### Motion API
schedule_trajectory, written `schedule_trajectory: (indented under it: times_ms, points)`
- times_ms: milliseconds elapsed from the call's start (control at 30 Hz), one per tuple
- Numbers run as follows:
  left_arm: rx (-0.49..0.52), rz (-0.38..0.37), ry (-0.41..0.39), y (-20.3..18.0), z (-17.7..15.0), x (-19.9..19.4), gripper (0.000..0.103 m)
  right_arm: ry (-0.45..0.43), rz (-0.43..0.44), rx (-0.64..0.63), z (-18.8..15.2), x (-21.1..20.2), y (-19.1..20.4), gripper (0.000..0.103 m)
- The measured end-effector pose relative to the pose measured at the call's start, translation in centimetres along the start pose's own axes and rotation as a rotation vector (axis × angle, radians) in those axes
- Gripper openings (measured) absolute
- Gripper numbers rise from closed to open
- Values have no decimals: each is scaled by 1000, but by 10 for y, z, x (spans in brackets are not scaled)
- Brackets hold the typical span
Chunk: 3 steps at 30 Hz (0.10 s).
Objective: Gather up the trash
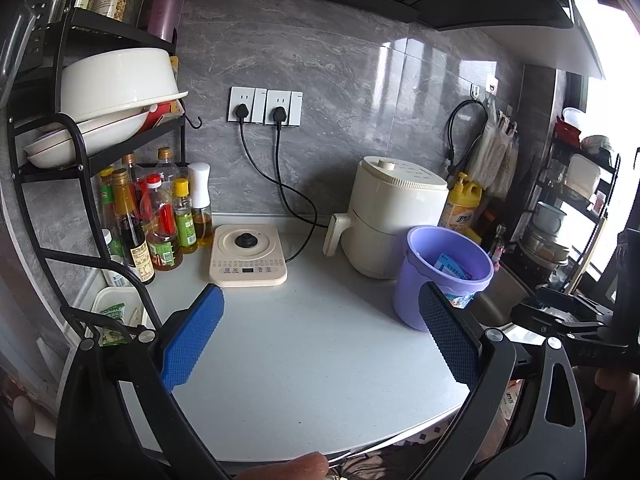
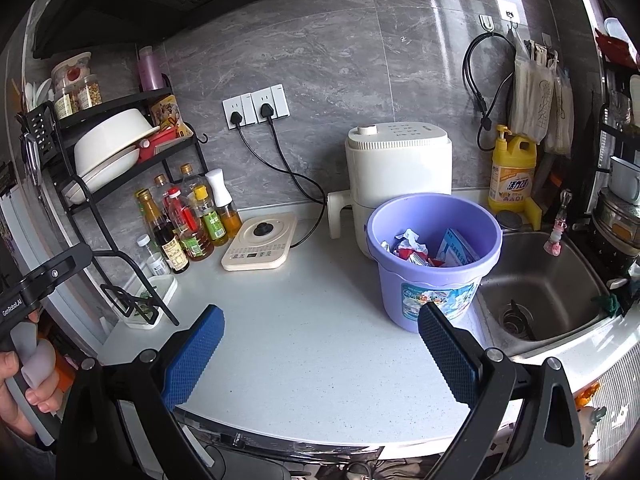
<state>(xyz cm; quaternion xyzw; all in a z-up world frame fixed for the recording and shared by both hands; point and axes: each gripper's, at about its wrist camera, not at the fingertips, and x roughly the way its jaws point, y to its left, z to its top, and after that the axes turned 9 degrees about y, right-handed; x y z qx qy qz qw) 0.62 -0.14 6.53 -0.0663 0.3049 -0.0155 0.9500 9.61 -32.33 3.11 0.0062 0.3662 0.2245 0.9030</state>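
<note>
A purple plastic bucket (image 2: 432, 276) stands on the white counter (image 2: 312, 344) in front of the cream appliance. Inside it lie crumpled wrappers (image 2: 408, 246) and a blue-and-white packet (image 2: 456, 248). In the left wrist view the same bucket (image 1: 444, 276) sits at centre right, with the packet (image 1: 450, 266) showing inside. My left gripper (image 1: 320, 336) hangs open over the counter with nothing between its blue pads. My right gripper (image 2: 320, 344) is open too, its right finger (image 2: 448, 352) low in front of the bucket and apart from it.
A cream induction plate (image 2: 262, 246) and several sauce bottles (image 2: 188, 224) stand at the back left under a black dish rack (image 2: 116, 160). A white air fryer (image 2: 396, 168) is behind the bucket. A steel sink (image 2: 540, 292) lies to the right, with yellow detergent (image 2: 512, 176) behind it.
</note>
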Motion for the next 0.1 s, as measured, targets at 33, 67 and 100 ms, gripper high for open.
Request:
schedule_trajectory:
  times_ms: [33, 67, 100]
  points:
    - [-1, -2, 5, 0, 0, 3, 97, 0, -4, -1, 0, 0, -1, 95]
    - [-4, -2, 13, 1, 0, 6, 97, 2, -8, 0, 0, -1, -1, 95]
    - [-9, 0, 22, 2, 1, 10, 97, 4, -9, -1, 1, -1, -2, 95]
